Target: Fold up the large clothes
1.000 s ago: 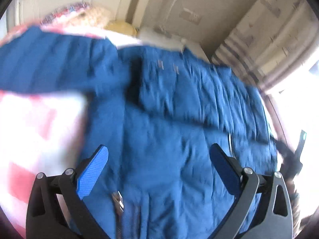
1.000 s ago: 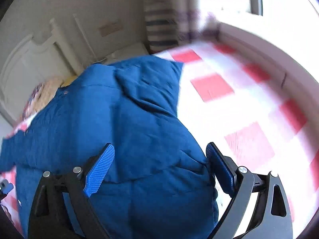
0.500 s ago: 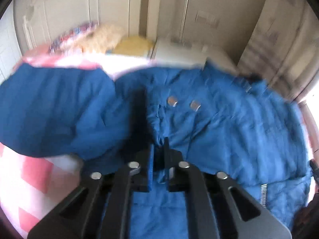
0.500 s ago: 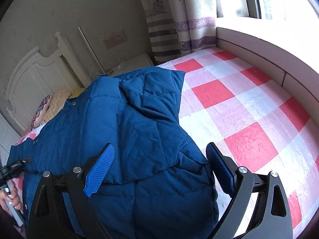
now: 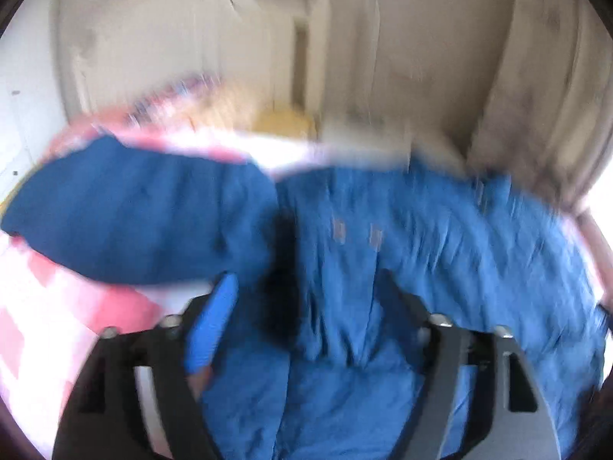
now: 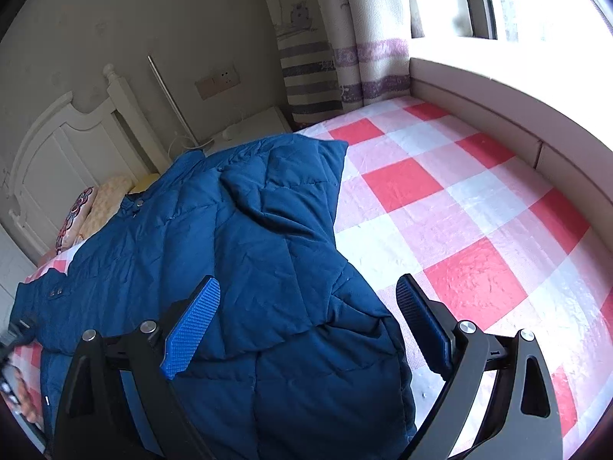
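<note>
Plainly, a blue quilted jacket lies spread on a bed covered by a red, pink and white checked sheet. Seen from the right wrist, the jacket fills the frame from nine o'clock round to six o'clock, and one sleeve is folded across the body, its cuff end pointing toward twelve o'clock. The bare sheet runs from one o'clock to five o'clock. At ten o'clock stands a white headboard with a patterned pillow at its foot; striped curtains hang at twelve o'clock.

The right gripper hovers over the jacket's lower part with its jaws spread wide and nothing clamped; fabric shows below the gap, untouched by the pads.

The left wrist view is heavily blurred. The left gripper has its jaws opening, and the jacket lies under and between them; the pads do not press on it as far as the blur allows. The other sleeve stretches out toward nine o'clock over the sheet. Two small pale snaps sit near the centre of the jacket.

No container shows in either view.
</note>
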`<action>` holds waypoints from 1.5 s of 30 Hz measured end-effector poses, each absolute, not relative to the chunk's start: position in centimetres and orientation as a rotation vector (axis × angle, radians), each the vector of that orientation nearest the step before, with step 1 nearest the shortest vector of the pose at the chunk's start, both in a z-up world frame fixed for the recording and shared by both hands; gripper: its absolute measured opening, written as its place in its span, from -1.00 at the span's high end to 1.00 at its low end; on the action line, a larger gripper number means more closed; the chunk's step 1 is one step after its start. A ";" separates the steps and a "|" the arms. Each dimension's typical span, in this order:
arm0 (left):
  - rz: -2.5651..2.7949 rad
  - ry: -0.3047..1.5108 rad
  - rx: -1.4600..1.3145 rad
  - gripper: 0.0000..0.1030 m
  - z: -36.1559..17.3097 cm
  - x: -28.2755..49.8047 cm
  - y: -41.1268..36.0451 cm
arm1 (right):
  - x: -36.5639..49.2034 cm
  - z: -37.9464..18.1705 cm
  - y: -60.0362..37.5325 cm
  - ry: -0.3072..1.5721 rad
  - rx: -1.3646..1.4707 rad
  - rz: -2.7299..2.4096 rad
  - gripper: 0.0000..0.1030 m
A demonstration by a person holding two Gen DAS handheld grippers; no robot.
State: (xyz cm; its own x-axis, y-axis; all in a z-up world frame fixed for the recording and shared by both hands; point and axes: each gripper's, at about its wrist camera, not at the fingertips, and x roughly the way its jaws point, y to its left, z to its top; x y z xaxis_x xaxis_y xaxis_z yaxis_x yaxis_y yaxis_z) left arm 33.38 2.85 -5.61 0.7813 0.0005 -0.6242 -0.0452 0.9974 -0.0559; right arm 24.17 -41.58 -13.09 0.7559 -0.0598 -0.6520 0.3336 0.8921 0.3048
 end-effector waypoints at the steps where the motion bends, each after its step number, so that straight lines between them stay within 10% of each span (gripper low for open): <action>1: 0.011 0.626 -0.059 -0.77 -4.8 32.7 2.3 | 24.1 -12.9 -41.3 0.677 0.408 -0.222 -0.75; 20: -0.165 0.898 0.221 -0.96 -12.0 36.2 -2.9 | 34.9 -9.3 -31.7 0.786 -0.092 -0.138 -0.79; 45: -0.171 0.911 0.201 -0.96 -12.3 36.5 -2.9 | 36.0 -10.2 -34.2 0.868 0.124 -0.060 -0.90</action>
State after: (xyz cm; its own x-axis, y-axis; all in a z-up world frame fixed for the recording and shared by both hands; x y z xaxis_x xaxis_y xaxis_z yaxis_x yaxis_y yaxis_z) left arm 36.54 -2.88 -12.29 0.6014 -0.0618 -0.7965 0.2317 0.9676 0.0999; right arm 36.03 -34.19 -10.17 0.6455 -0.0017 -0.7638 0.1028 0.9911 0.0846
